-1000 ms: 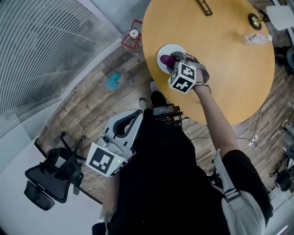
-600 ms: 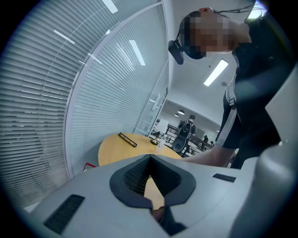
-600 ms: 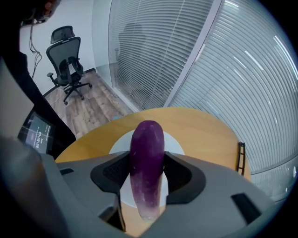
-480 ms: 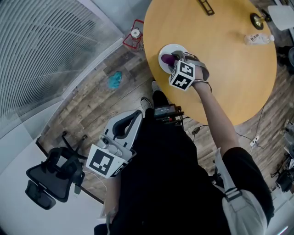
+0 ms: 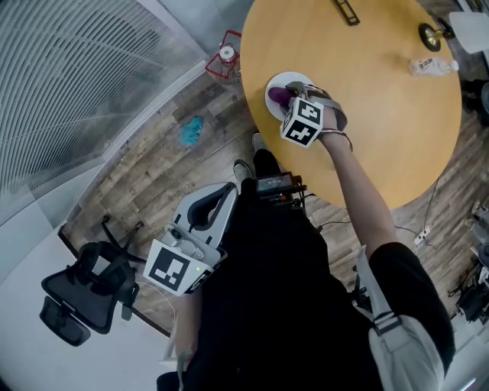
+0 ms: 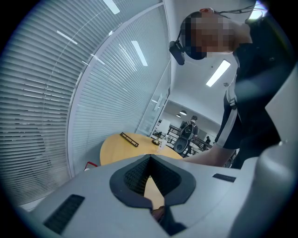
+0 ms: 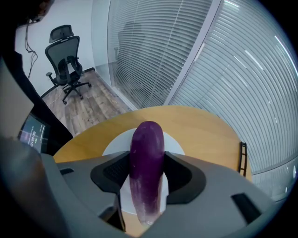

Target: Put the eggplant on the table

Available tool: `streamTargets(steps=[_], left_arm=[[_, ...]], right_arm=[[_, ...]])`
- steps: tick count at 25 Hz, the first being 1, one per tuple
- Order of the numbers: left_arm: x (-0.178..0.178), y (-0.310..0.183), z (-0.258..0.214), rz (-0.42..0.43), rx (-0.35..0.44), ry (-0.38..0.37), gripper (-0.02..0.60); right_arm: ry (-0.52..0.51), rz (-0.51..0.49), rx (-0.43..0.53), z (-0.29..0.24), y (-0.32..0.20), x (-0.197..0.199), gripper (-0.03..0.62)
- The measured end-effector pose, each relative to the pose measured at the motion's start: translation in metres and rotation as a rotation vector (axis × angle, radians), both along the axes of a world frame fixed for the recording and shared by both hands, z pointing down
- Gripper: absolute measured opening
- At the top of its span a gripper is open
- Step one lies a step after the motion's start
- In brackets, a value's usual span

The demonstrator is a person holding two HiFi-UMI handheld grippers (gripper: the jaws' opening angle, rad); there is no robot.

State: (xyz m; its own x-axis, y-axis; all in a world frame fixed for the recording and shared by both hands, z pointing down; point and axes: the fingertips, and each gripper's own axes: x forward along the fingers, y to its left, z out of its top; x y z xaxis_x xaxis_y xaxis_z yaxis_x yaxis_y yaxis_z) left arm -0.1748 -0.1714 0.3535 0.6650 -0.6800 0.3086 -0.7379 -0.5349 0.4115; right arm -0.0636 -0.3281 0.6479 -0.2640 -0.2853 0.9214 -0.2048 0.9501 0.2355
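A long purple eggplant (image 7: 146,172) is clamped between the jaws of my right gripper (image 7: 147,179), pointing away from the camera. It hangs over a white plate (image 7: 116,142) near the edge of the round wooden table (image 7: 200,125). In the head view the right gripper (image 5: 289,98) sits over the plate (image 5: 290,77) with the eggplant (image 5: 279,95) showing at its tip. I cannot tell whether the eggplant touches the plate. My left gripper (image 5: 221,200) is held low beside the person's leg, off the table. Its jaws (image 6: 150,158) meet at the tips with nothing between them.
On the far side of the table (image 5: 382,114) lie a black strip (image 5: 348,11), a brass object (image 5: 424,32) and a small bottle (image 5: 432,67). A red wire basket (image 5: 223,61) and an office chair (image 5: 84,294) stand on the wooden floor. A glass wall with blinds runs along the left.
The right gripper keeps the eggplant over the plate, and only the head view has shifted slightly. The left gripper has stayed where it was.
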Motion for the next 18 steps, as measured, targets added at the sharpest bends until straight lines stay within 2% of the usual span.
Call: streamTargets(steps=[18], left_arm=[[0.0024, 0.0036, 0.0004, -0.003, -0.004, -0.007, 0.011]], right_arm=[[-0.009, -0.022, 0.004, 0.0025, -0.0010, 0.0002, 0.229]])
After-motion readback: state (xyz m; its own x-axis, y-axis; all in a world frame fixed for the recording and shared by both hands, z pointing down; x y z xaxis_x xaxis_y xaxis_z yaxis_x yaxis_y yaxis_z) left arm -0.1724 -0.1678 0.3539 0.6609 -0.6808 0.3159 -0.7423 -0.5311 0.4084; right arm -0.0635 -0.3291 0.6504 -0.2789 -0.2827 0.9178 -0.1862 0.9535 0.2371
